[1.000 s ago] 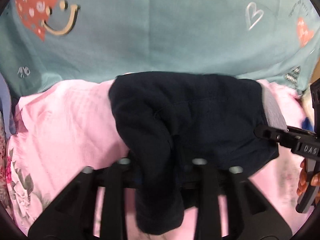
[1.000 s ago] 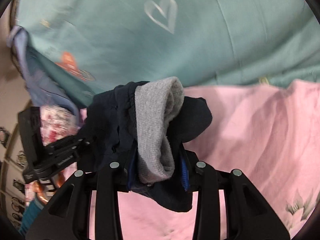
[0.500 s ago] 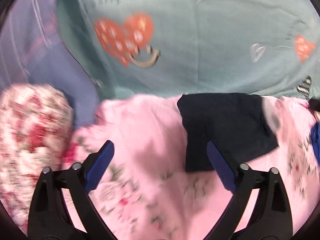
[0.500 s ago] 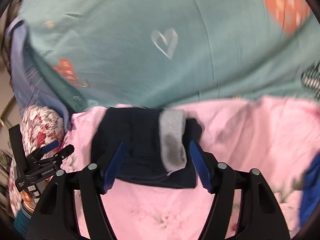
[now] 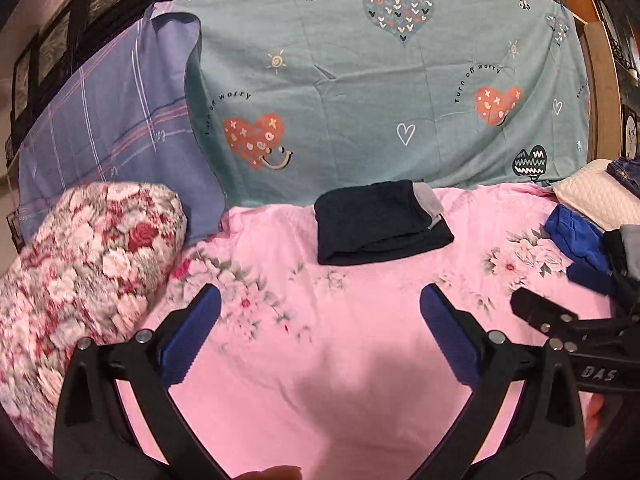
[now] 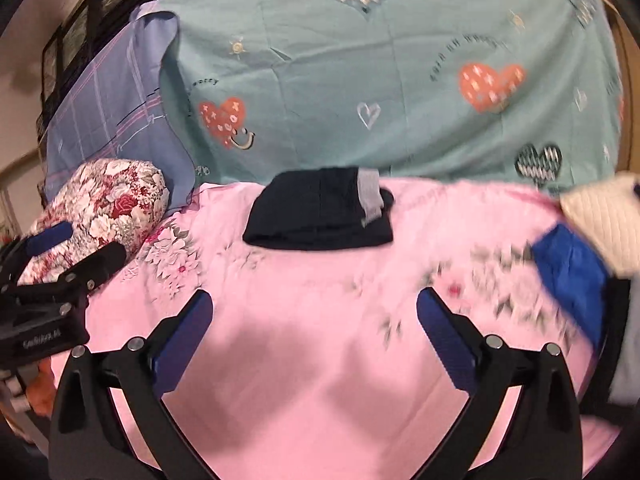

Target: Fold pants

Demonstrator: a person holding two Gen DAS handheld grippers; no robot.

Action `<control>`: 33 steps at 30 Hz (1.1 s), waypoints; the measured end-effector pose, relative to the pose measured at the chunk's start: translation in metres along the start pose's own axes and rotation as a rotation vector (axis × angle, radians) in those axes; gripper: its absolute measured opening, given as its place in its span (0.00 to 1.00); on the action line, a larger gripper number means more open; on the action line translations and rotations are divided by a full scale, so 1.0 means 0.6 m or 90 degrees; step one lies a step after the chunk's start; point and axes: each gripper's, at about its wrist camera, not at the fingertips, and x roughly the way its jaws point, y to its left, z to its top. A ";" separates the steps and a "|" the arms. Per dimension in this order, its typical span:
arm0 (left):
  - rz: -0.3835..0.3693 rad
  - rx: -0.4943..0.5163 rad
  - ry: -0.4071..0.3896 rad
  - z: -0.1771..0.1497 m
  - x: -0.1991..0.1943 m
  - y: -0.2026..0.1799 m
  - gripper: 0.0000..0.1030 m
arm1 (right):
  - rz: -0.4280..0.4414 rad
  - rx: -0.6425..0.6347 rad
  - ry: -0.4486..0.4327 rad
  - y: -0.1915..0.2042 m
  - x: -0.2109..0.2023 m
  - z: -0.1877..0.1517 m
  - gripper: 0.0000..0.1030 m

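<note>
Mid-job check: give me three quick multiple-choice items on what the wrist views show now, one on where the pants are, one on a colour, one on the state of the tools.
1. Where are the folded pants?
A. On the floral pillow
B. On the pink sheet, near the teal blanket
C. In the left tool

2. What colour is the band showing at the pants' right end?
A. Grey
B. Red
C. Yellow

3. What state are the two tools in?
A. Both shut on cloth
B. Left open, right shut
C. Both open and empty

Key: 1 B, the dark bundle lies on the pink sheet just in front of the teal blanket. 2 A, a grey strip shows there. 3 C, the left tool and the right tool each have spread fingers with only sheet between them.
</note>
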 end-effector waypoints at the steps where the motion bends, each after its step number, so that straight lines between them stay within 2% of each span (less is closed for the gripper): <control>1: -0.006 -0.012 0.003 -0.007 -0.005 -0.005 0.98 | -0.009 0.021 -0.001 0.000 -0.001 -0.011 0.99; 3: -0.015 -0.043 0.010 -0.020 0.002 -0.007 0.98 | -0.039 0.037 0.009 0.002 0.002 -0.028 0.99; 6: -0.026 -0.070 0.020 -0.030 0.019 -0.005 0.98 | -0.068 0.014 0.003 0.001 0.004 -0.040 0.99; 12: -0.001 -0.051 0.036 -0.049 0.045 -0.008 0.98 | -0.060 -0.006 -0.014 0.001 0.007 -0.052 0.99; 18: 0.017 -0.053 0.030 -0.058 0.040 -0.007 0.98 | -0.048 -0.019 -0.026 0.013 0.005 -0.058 0.99; 24: -0.007 -0.081 0.061 -0.063 0.052 0.004 0.98 | -0.045 -0.030 -0.030 0.021 0.002 -0.060 0.99; 29: 0.014 -0.082 0.097 -0.069 0.073 0.005 0.98 | -0.052 -0.040 -0.028 0.024 0.004 -0.063 0.99; 33: 0.025 -0.078 0.106 -0.076 0.080 0.006 0.98 | -0.062 -0.034 -0.036 0.020 0.001 -0.062 0.99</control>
